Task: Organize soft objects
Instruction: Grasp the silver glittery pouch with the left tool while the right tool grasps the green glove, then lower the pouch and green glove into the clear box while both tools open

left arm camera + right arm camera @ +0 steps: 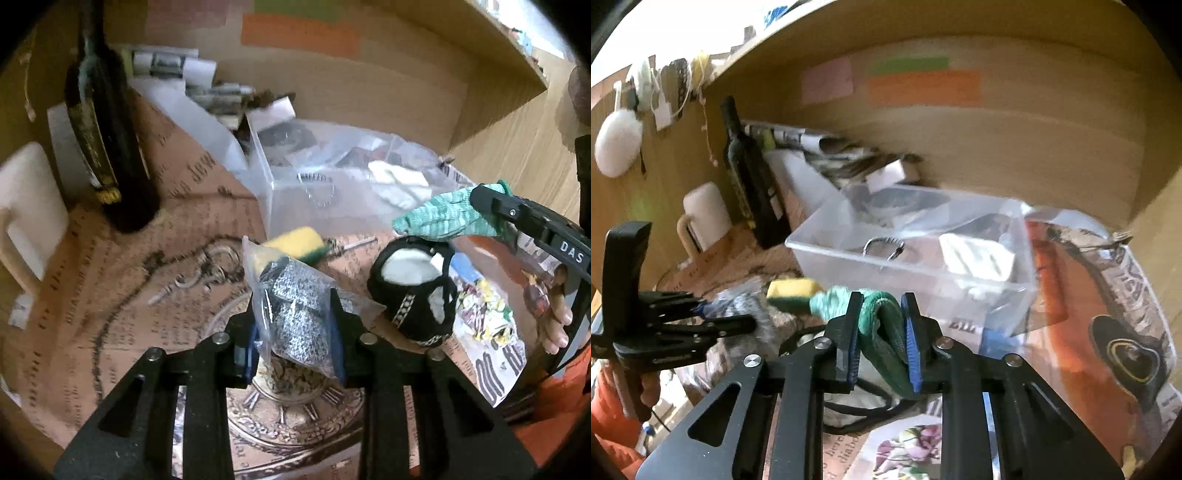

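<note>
My left gripper (295, 328) is shut on a clear bag holding a grey speckled knit item (299, 317), held above the papered table. My right gripper (881, 332) is shut on a green knit cloth (882, 325); in the left wrist view that cloth (439, 218) hangs from the right gripper at the right. A clear plastic bin (332, 184) stands behind, also in the right wrist view (916, 236), holding a white soft item (399, 184). A yellow sponge (295, 242) lies before the bin. A black-and-white shoe-like soft item (413, 291) sits on the table.
A dark bottle (107, 147) and a white mug (33, 214) stand at the left. Rolled papers (173, 66) lie at the back by the wooden wall. A chain and metal hooks (207, 266) lie on the table. A white pompom (617, 144) hangs at the left.
</note>
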`<state>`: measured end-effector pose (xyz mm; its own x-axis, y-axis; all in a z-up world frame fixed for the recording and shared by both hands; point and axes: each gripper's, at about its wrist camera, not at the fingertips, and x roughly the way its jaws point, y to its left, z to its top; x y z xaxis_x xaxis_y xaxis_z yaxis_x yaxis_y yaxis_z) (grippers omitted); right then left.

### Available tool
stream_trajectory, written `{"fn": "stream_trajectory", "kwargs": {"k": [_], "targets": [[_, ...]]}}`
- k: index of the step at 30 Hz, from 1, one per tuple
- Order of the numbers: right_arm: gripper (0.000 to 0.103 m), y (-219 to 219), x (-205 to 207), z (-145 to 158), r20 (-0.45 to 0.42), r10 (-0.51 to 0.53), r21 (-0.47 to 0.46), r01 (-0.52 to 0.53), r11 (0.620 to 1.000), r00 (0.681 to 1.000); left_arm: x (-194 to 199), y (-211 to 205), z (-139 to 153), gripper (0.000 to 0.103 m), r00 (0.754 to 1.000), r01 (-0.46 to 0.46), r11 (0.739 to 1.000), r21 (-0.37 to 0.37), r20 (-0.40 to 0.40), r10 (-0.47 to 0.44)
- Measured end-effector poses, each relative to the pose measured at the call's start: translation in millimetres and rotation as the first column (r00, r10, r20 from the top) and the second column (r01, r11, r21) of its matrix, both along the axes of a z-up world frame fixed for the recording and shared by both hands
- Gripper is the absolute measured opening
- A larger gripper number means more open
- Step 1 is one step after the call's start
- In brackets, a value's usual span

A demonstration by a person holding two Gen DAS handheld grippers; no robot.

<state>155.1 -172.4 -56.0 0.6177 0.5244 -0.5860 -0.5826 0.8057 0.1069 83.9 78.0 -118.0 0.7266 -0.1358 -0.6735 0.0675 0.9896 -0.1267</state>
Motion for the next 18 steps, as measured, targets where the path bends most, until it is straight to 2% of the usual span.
{"fn": "stream_trajectory", "kwargs": {"k": [5,11,18], "targets": [[0.018,-12.5,1.2,12.7,0.041,-0.041,0.031,0.039,0.999,0.998,-4.1,2.1,29.2,0.031,0.996,-0.011,1.0,0.008,0.088,0.011],[0.017,-22.2,7.8,27.4,0.087,-0.079,0.051,0.075,0.996,0.993,15.3,-0.7,56.7,0.031,0.985,-0.01,1.0,0.025,0.174,0.006],[0.017,-21.2,25.5,42.0,0.148,-0.116,0.059,0.109,0.992,0.982,47.7,-9.3,72.0,0.031,0.978,0.011,0.999,0.039,0.207,-0.018]]}}
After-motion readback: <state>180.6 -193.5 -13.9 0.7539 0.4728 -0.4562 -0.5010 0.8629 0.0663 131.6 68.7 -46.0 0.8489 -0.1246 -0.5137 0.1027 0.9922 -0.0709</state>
